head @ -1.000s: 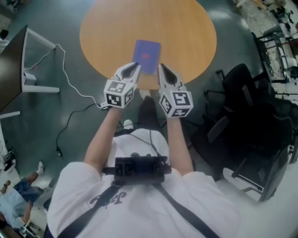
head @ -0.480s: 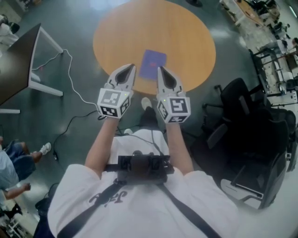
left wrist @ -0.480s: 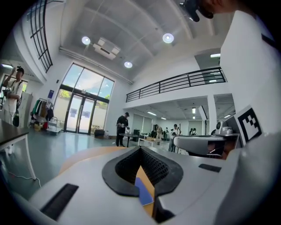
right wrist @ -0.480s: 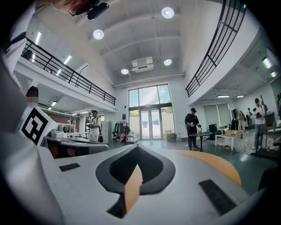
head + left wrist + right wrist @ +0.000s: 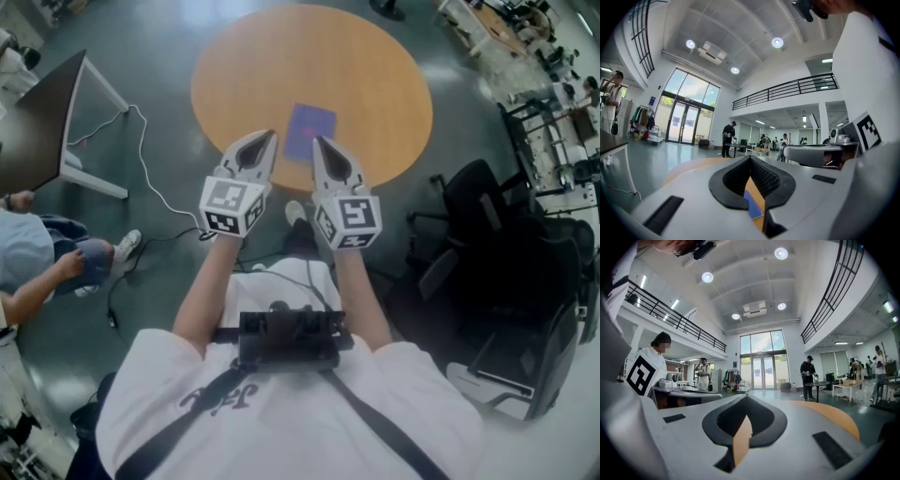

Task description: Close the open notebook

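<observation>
**Head view:** I hold my left tongs and right tongs level, side by side, above the near edge of the round orange wooden table. The purple rectangular notebook lies flat on that table, just beyond both tips. It reads as 1 single cover, so I judge it closed. A black office chair stands at my right, a white cable trails over the floor at my left, and a seated person is further left. Nothing stands between my tips and the notebook.

**Left gripper view:** The left tongs are pressed together at the tip and carry nothing. Below them I glimpse the notebook on the table.

**Right gripper view:** The right tongs also meet at the tip, empty, with only the table beneath.

**Risks:** The notebook sits near the table's edge. If I lower a tip carelessly, it could catch the cover and lift it open, or nudge the notebook off. If I step back, the cable or the chair could trip me.
</observation>
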{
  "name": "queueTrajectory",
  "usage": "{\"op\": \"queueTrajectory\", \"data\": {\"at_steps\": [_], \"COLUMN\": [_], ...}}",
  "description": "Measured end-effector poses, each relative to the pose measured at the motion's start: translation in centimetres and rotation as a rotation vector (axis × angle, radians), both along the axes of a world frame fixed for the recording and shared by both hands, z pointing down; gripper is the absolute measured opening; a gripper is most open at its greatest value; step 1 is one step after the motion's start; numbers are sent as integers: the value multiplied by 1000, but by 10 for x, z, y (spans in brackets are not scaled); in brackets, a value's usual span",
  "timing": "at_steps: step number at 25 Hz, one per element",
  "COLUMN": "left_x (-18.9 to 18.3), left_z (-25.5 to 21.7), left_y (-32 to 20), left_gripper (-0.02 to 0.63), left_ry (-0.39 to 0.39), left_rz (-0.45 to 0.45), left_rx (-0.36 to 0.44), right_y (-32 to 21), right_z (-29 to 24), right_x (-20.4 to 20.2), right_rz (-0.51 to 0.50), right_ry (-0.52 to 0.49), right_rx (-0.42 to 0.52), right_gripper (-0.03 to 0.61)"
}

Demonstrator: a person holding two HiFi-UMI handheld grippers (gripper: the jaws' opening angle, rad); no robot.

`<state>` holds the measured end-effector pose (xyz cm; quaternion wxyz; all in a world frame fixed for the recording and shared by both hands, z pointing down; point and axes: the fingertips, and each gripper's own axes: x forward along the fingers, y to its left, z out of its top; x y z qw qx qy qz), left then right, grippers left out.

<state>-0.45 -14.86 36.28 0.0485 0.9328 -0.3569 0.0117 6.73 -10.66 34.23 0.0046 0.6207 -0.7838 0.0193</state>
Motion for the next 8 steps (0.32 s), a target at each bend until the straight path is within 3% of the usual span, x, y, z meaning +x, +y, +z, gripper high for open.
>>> {"op": "queueTrajectory", "data": {"at_steps": [8], "left_x": [6], "left_z": [-1], "left_y": [0], "left_gripper": [14], "left_ry": [4], "left_rz": [16], "left_rx": [8], "right_y": [-3], "right_z": [1], "right_x": [1], "right_rz": [-4], "right_ry": [0], "right_rx": [9], "right_gripper": [17]}}
